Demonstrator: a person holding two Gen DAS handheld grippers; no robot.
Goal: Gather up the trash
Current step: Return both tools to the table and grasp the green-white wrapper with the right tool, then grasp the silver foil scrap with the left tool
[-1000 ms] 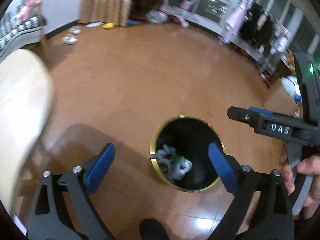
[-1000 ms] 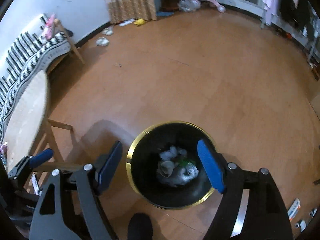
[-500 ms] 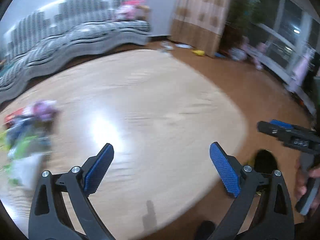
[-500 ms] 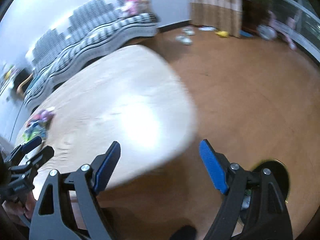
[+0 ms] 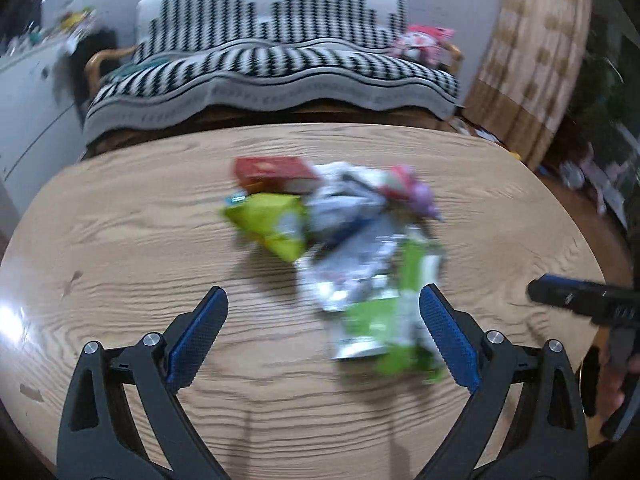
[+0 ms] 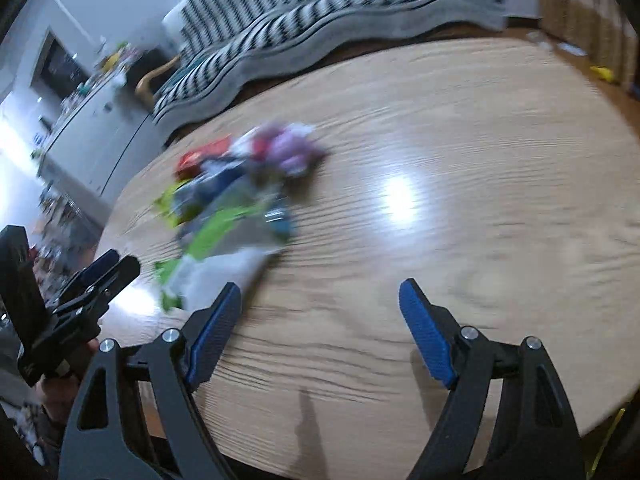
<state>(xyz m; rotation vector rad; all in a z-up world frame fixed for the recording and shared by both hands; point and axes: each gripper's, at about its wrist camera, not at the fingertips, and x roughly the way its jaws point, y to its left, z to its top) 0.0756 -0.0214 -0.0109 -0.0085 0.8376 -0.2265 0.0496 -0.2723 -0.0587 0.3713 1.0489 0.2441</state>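
Both claws hang spread wide and empty above the wooden desk [image 5: 120, 216]: the left claw [image 5: 322, 332] is just short of the trash pile [image 5: 340, 232], its right pad beside a green-and-white wrapper [image 5: 384, 320]. The right claw [image 6: 320, 332] is over bare wood, the blurred pile up-left of it; a striped sofa [image 5: 272, 56] stands behind the desk.

An oval, pale wood-grain tabletop [image 5: 120, 240] carries one blurred heap of trash [image 5: 340, 240] near its middle; a red box [image 5: 272, 172] lies at the heap's far edge, a yellow-green packet [image 5: 272, 228] on its left, a pink-purple wrapper [image 5: 416, 192] on its right; a green-and-silver wrapper [image 5: 380, 320] lies nearest the near edge — all touching or overlapping.
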